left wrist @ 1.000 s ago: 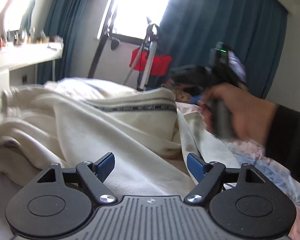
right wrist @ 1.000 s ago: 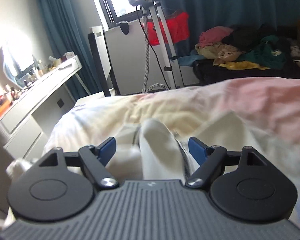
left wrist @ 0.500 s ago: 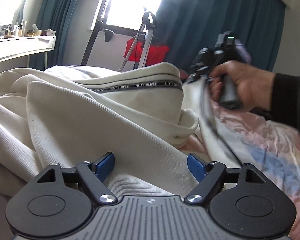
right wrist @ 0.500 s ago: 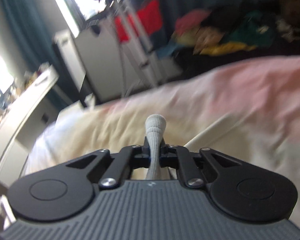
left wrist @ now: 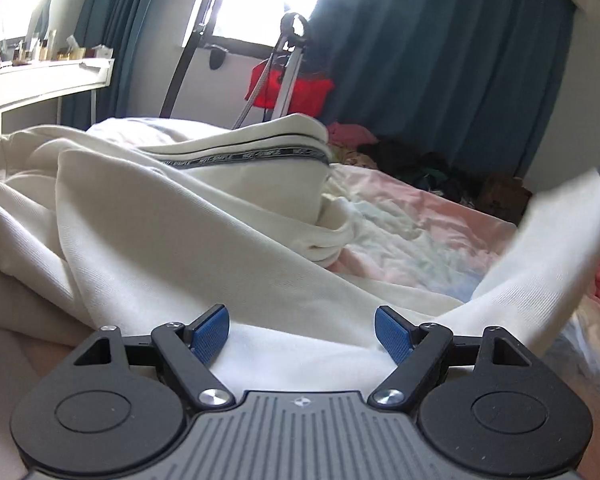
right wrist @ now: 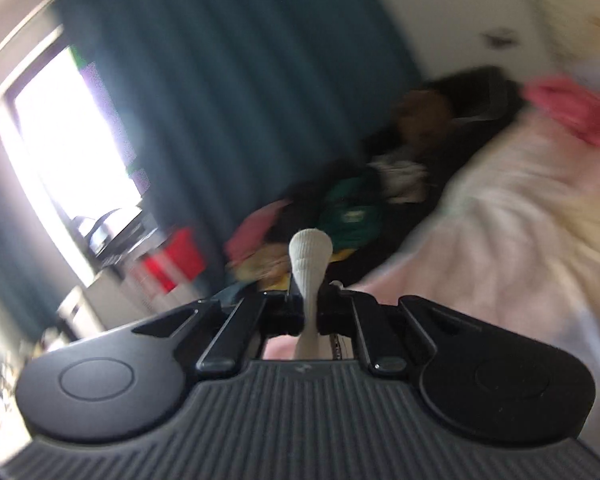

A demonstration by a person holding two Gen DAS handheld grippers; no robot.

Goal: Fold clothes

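1. Left tongs [left wrist: 302,334]: blue pads wide apart, nothing between them; they hover low over the near part of a cream garment [left wrist: 188,232], prob. touching or just above the cloth – can't tell which.
2. Right tongs [right wrist: 309,312]: pinched tight on a ribbed cream cuff [right wrist: 310,256], w/ the cuff end poking out past the tips. View is tilted & badly blurred.
3. Sleeve [left wrist: 548,248]: in the left view a long cream strip rises from near the left tongs up to the right edge of the frame, off the bed. Judged to be the same piece whose cuff the right tongs hold, since it runs out of view that way.
4. Garment: lies bunched on the bed [left wrist: 412,216], over a pink & pale patterned sheet. Thick knit, soft deep folds, a dark printed tape [left wrist: 260,156] across an upper panel. Looks like a sweatshirt or sim.; exact type unclear.
5. Progress: early, I'd say. No flat layout, no neat crease visible; body is rumpled. Only one sleeve is picked up.
6. Left to do, by my reading: spread body flat, bring both sleeves in, fold the body over.
7. Beyond: heap of mixed clothes [right wrist: 348,216] past the bed, dark blue curtains [left wrist: 440,80].
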